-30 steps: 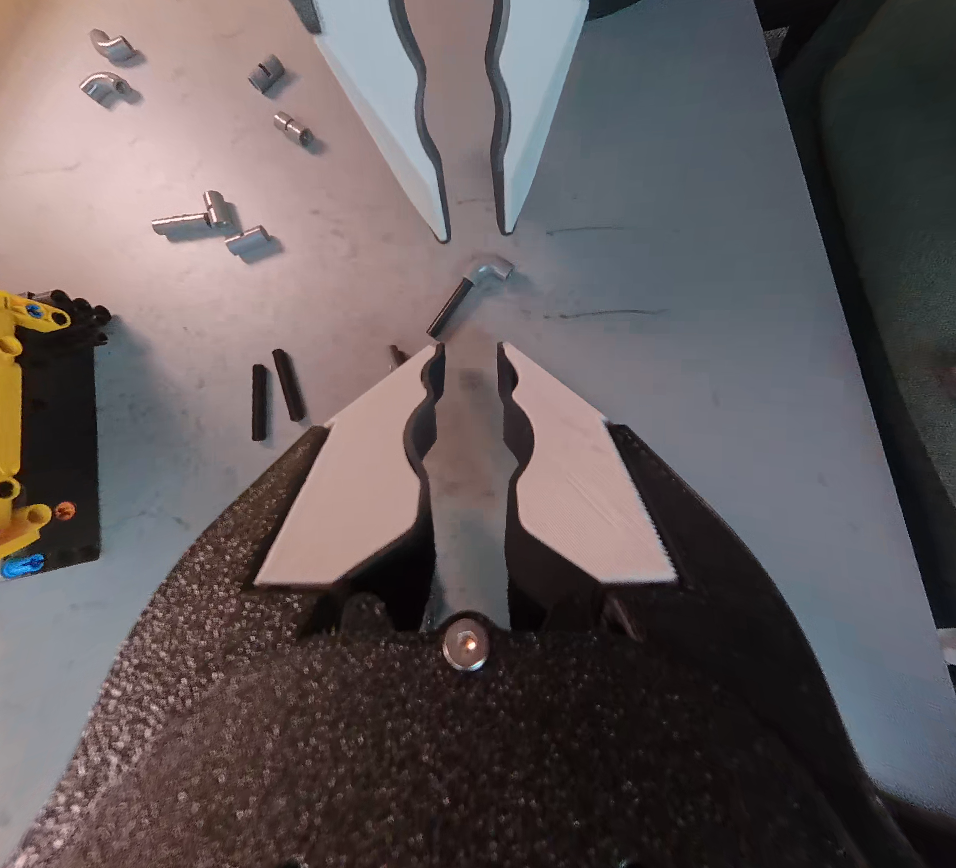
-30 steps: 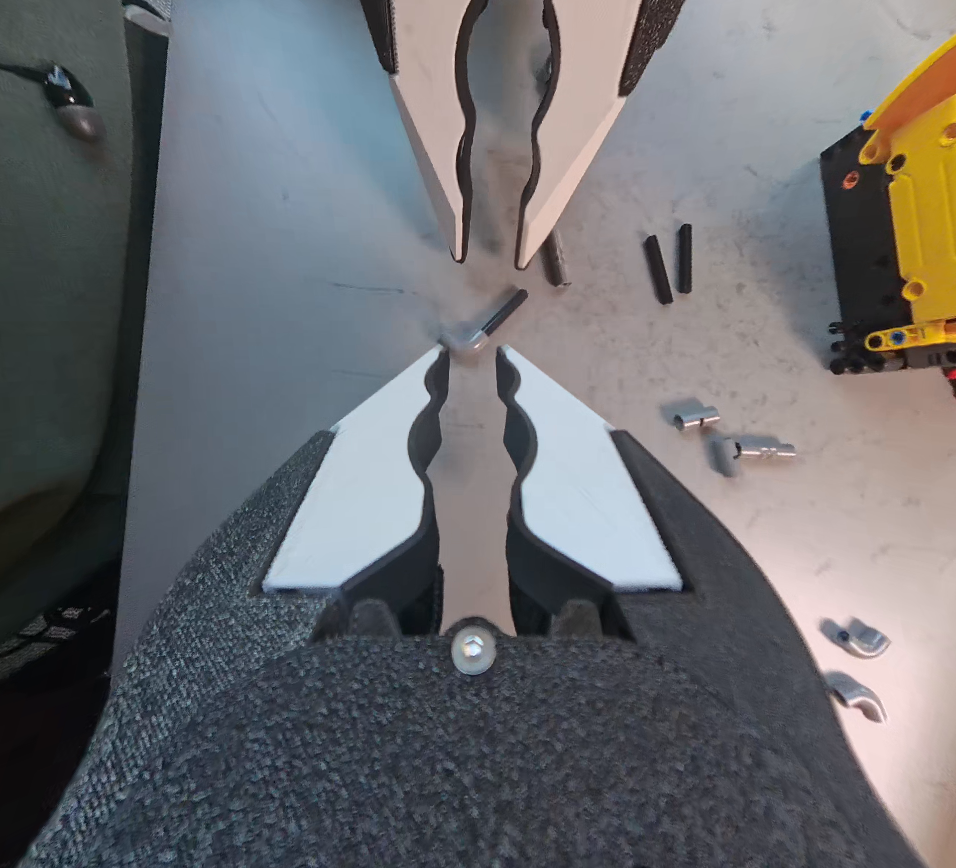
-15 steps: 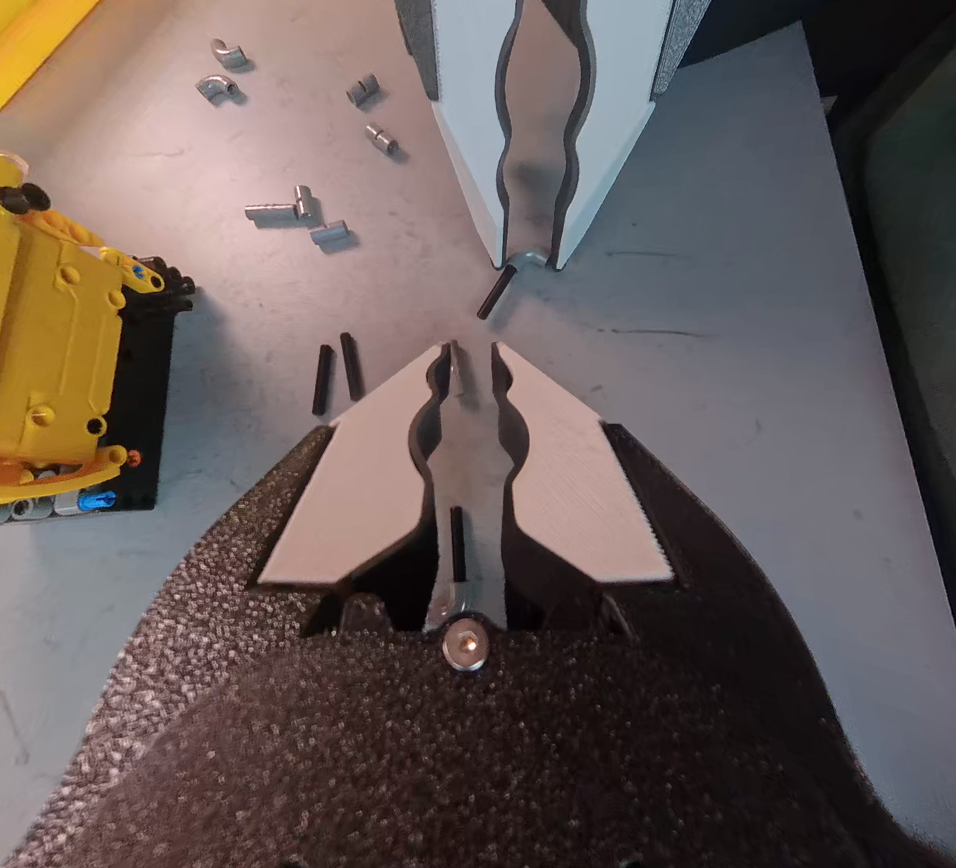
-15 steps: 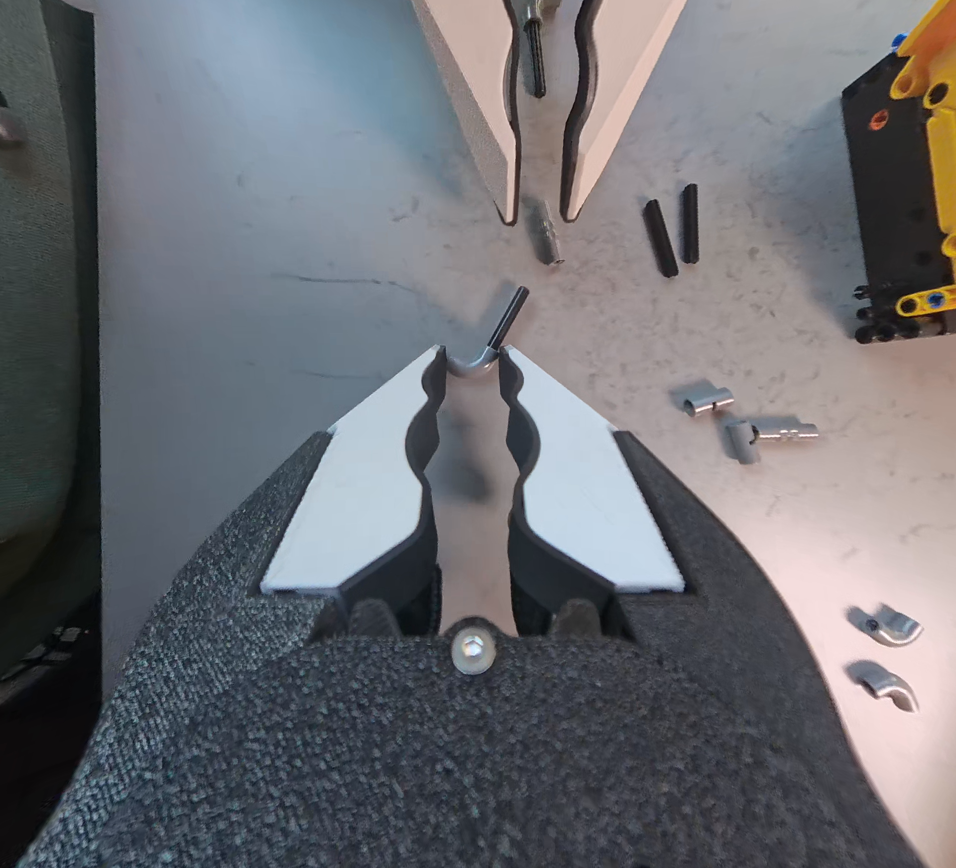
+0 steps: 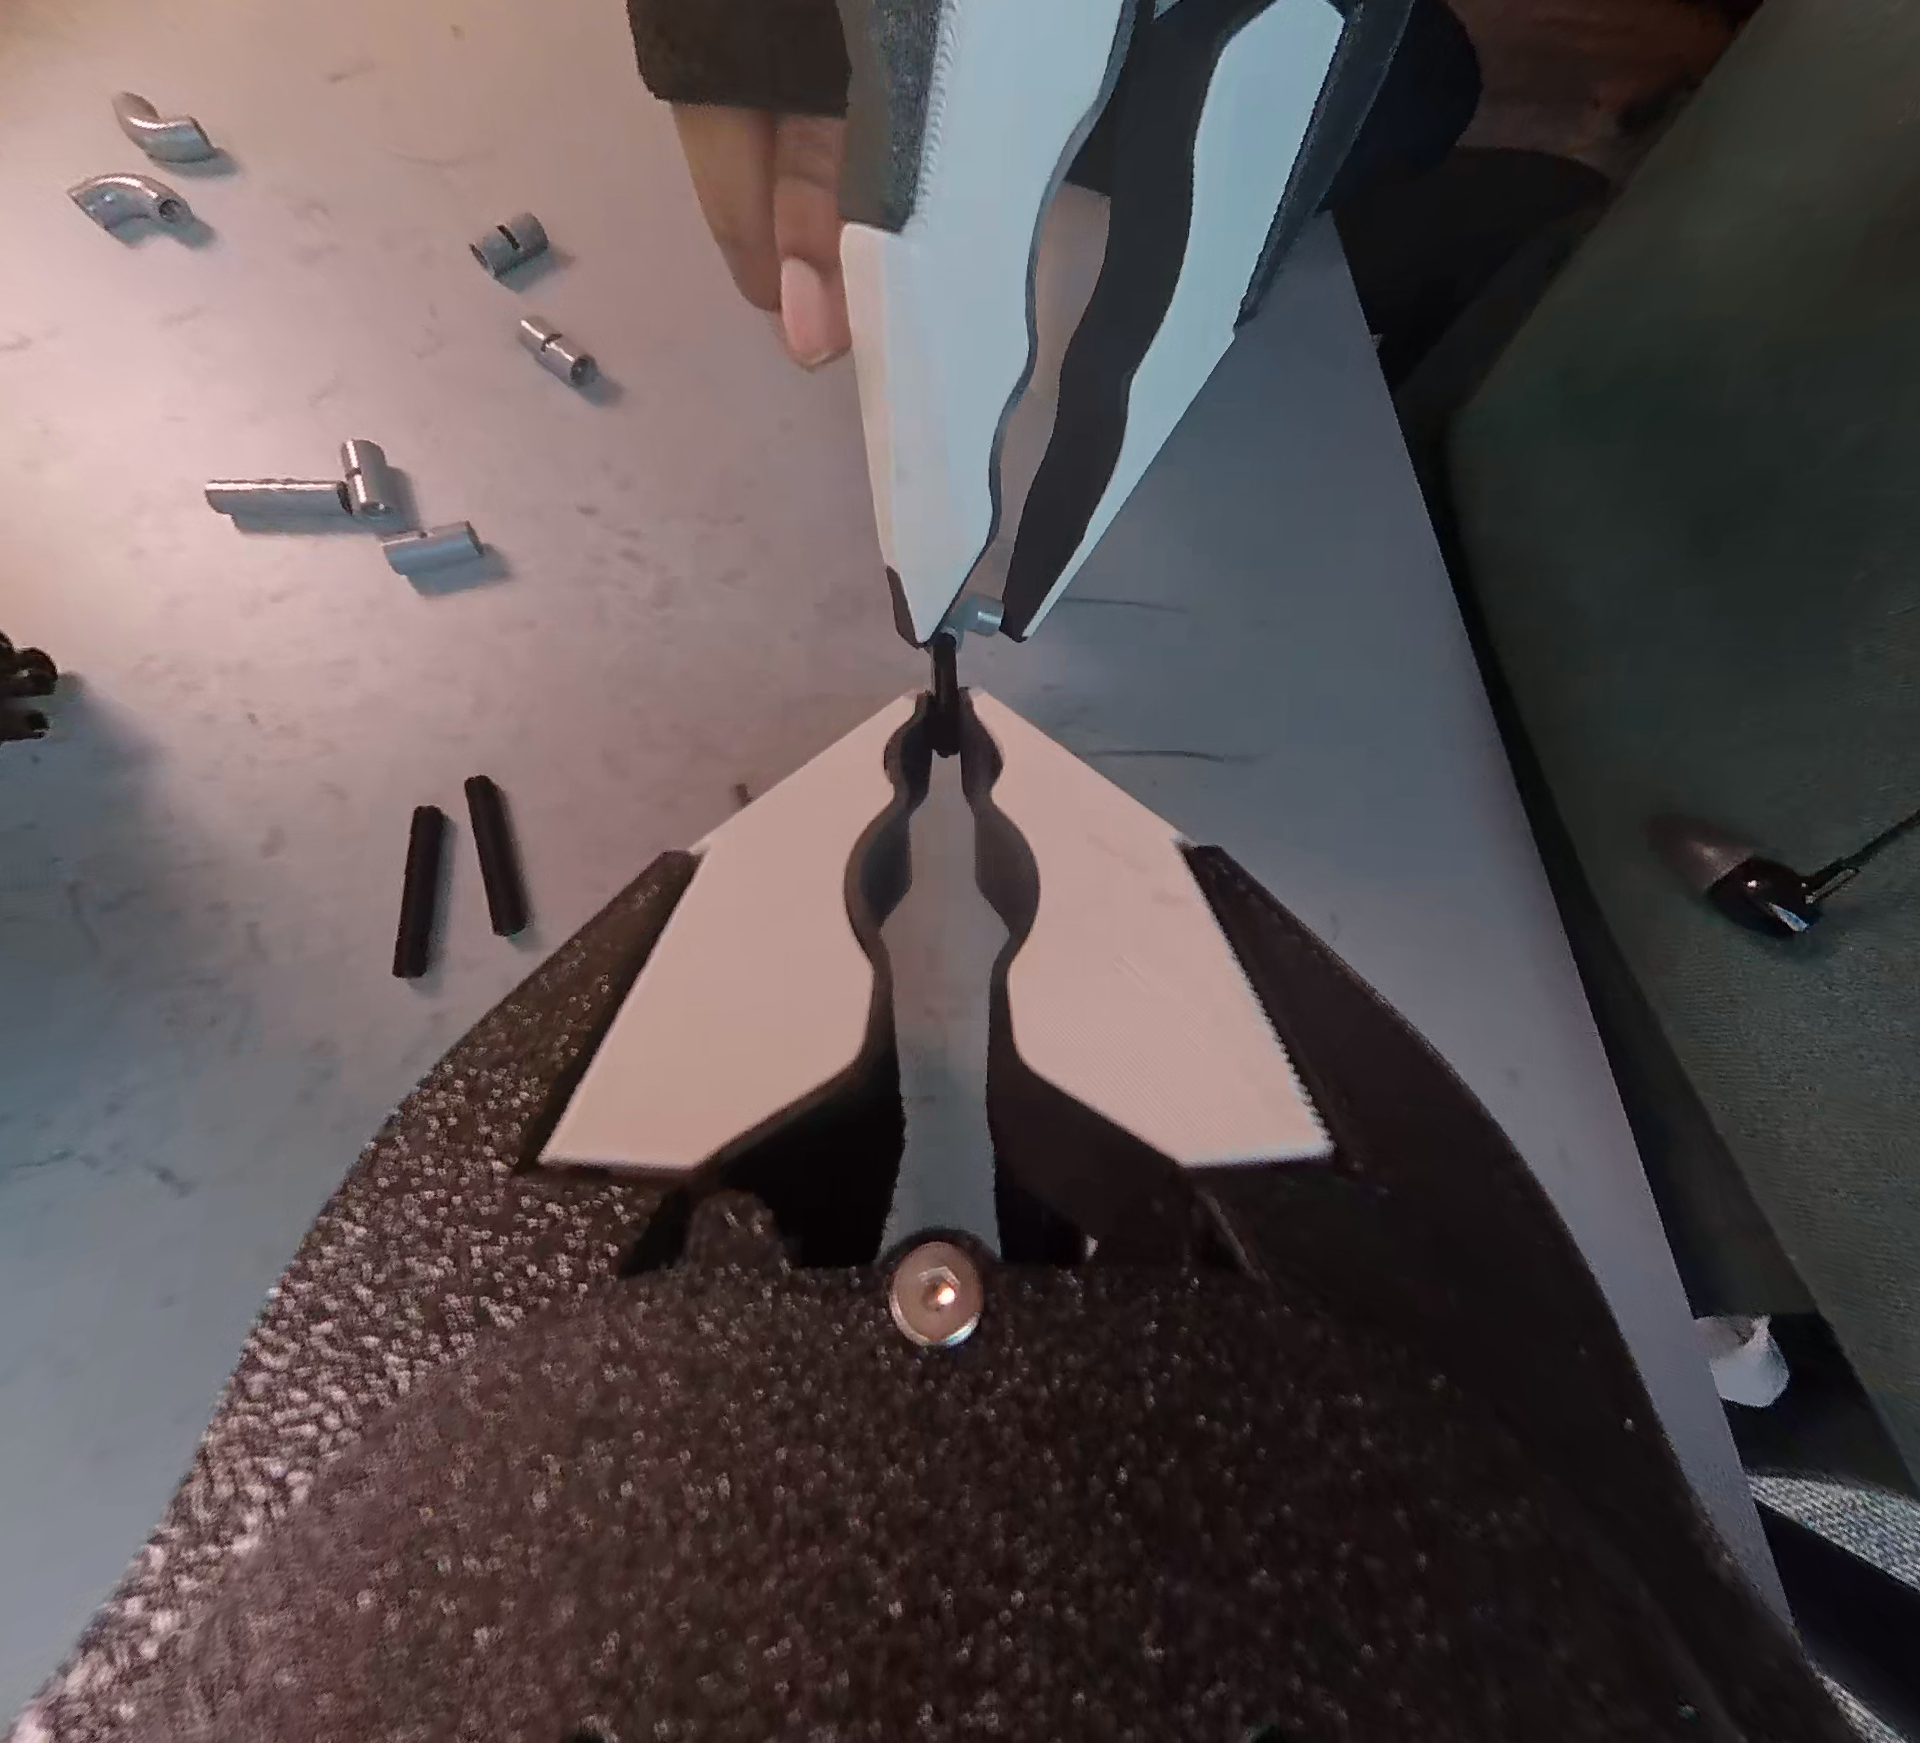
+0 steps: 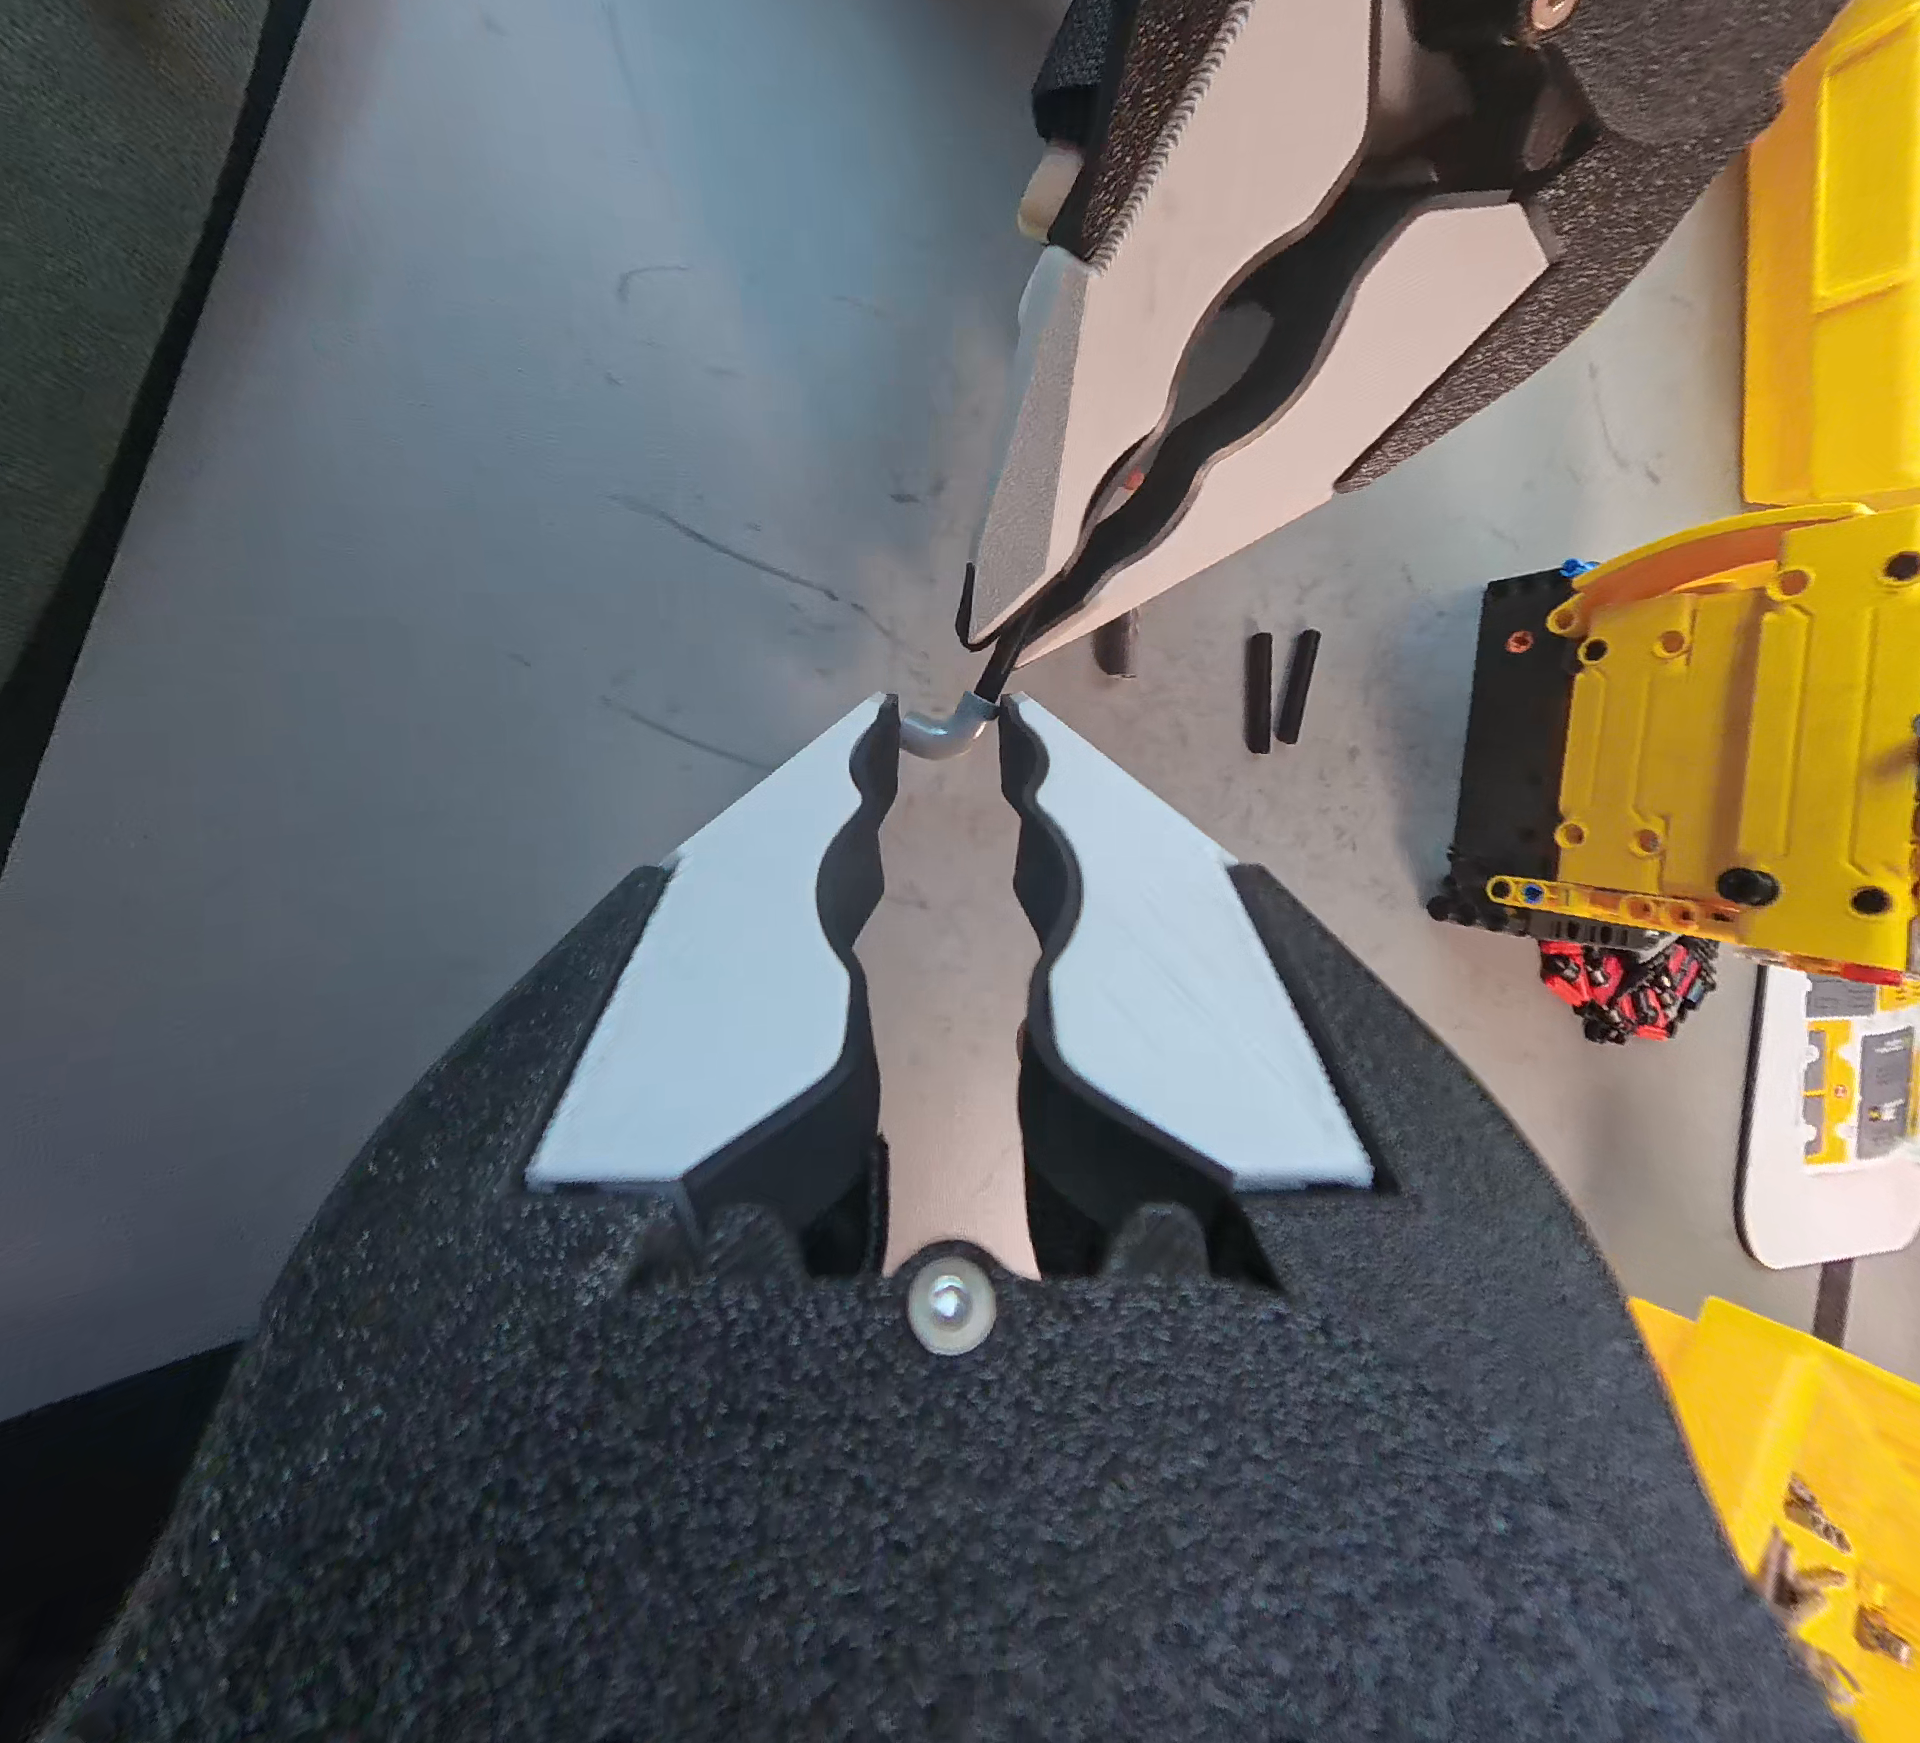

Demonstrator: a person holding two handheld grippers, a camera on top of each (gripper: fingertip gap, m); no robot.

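Note:
A small grey elbow connector (image 6: 943,734) with a black axle (image 6: 992,670) stuck in it hangs above the grey table (image 6: 520,446). My right gripper (image 6: 943,717) is shut on the elbow, which spans its fingertips. My left gripper (image 5: 943,711) is shut on the axle's (image 5: 943,685) free end. The two grippers meet tip to tip. In the left wrist view the right gripper (image 5: 966,628) comes down from above with the elbow (image 5: 979,619) at its tips. In the right wrist view the left gripper (image 6: 992,644) reaches in from the upper right.
Two loose black axles (image 5: 457,862), straight grey connectors (image 5: 353,498) and two grey elbows (image 5: 140,166) lie on the table to the left. A yellow and black brick model (image 6: 1704,758) and yellow bins (image 6: 1829,239) stand at the right. A green chair (image 5: 1714,550) borders the table edge. The tips of both grippers are at nearly the same place.
The right gripper has lifted the elbow and axle off the table. The left gripper, open before, has shut on the axle's free end.

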